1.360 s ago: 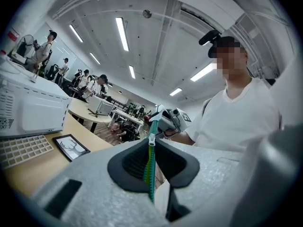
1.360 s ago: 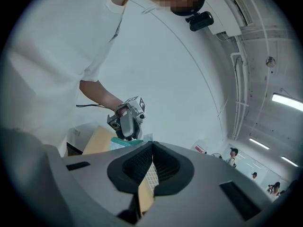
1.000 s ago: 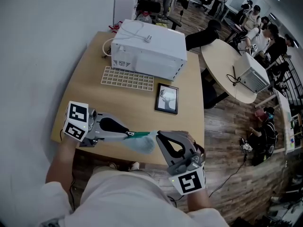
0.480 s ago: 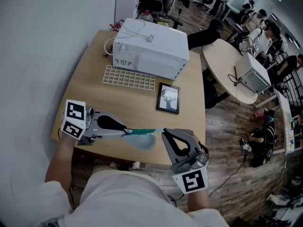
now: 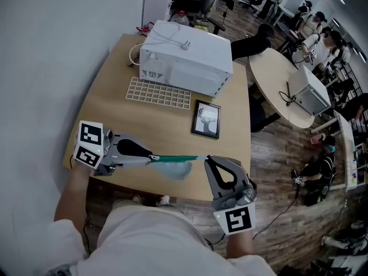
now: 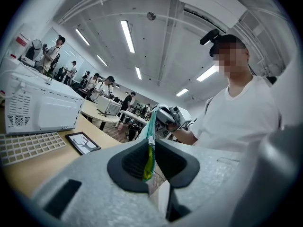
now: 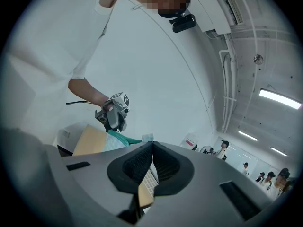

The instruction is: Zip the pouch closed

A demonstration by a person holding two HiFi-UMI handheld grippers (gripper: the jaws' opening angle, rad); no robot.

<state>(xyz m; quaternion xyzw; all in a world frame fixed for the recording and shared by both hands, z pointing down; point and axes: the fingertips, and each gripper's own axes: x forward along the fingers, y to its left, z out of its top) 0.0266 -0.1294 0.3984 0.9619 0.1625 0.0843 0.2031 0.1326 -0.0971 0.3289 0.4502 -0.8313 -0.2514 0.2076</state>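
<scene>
pouch, a teal mesh one, is stretched level between the two grippers over the near edge of the worktop, in front of the person's body; whether its sagging belly touches the wood cannot be told. at its left end the left hand-held gripper is clamped on the pouch, and its own view shows a yellow-green corner and the start of the zip pinched between the dark pads. from there the green zip edge runs taut to the right. at that end the right hand-held gripper has its jaws pressed together on the zip pull, a small pale tab that just shows above their tips. each gripper carries its marker cube at the back, near the person's wrist.

farther back on the worktop, from left to right, lie a white gridded tray and a small framed picture, both flat, and behind them stands a white box-shaped appliance with a cord on top. to the right, well apart, a round table bears another white appliance, with people sitting beyond it.
</scene>
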